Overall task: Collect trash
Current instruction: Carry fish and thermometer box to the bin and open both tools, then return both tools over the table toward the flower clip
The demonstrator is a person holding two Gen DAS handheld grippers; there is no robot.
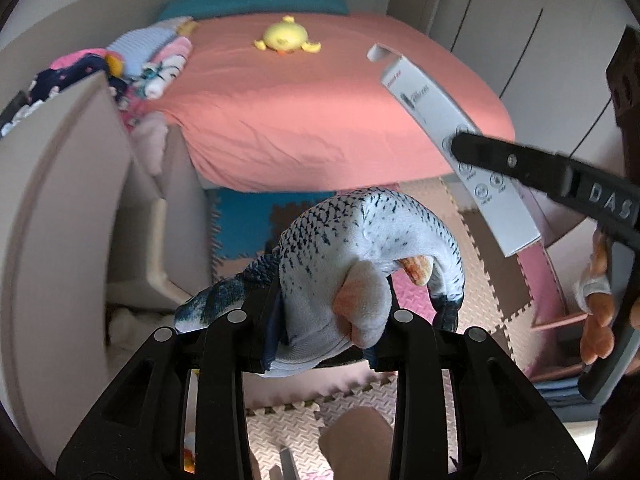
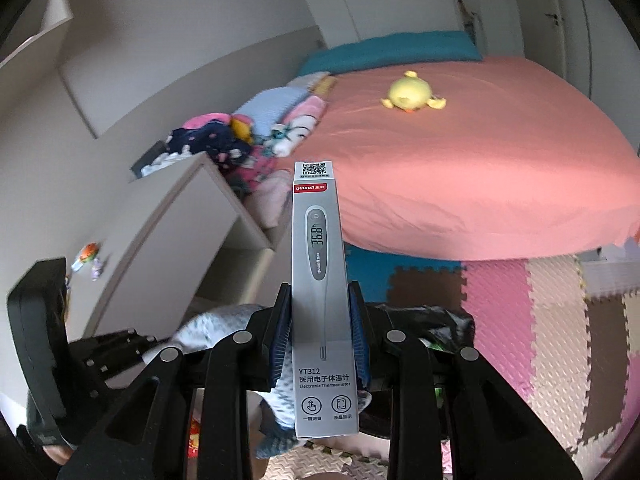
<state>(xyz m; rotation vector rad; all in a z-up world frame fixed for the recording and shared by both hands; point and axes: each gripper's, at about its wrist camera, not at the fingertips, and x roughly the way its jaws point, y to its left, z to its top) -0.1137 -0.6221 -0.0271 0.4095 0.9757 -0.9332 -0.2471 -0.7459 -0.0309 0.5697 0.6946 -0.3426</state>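
A plush fish (image 1: 340,248), white with black speckles, a blue-grey back and orange fins, is bunched between the fingers of my left gripper (image 1: 330,320), which is shut on it. It hangs over the foam floor mat. My right gripper (image 2: 320,328) is shut on a tall grey thermometer box (image 2: 320,264), its blue pads (image 2: 280,332) pressing both long sides. In the left wrist view that box (image 1: 436,116) is tilted at the right, with one black finger across it. In the right wrist view the fish (image 2: 208,326) shows low at the left.
A bed with a pink sheet (image 1: 320,112) fills the background, with a yellow plush duck (image 1: 286,36) and a pile of clothes (image 1: 152,64) on it. A beige cabinet (image 1: 60,208) stands at the left. Coloured foam mats (image 2: 540,312) cover the floor. A black bag (image 2: 444,316) lies behind my right gripper.
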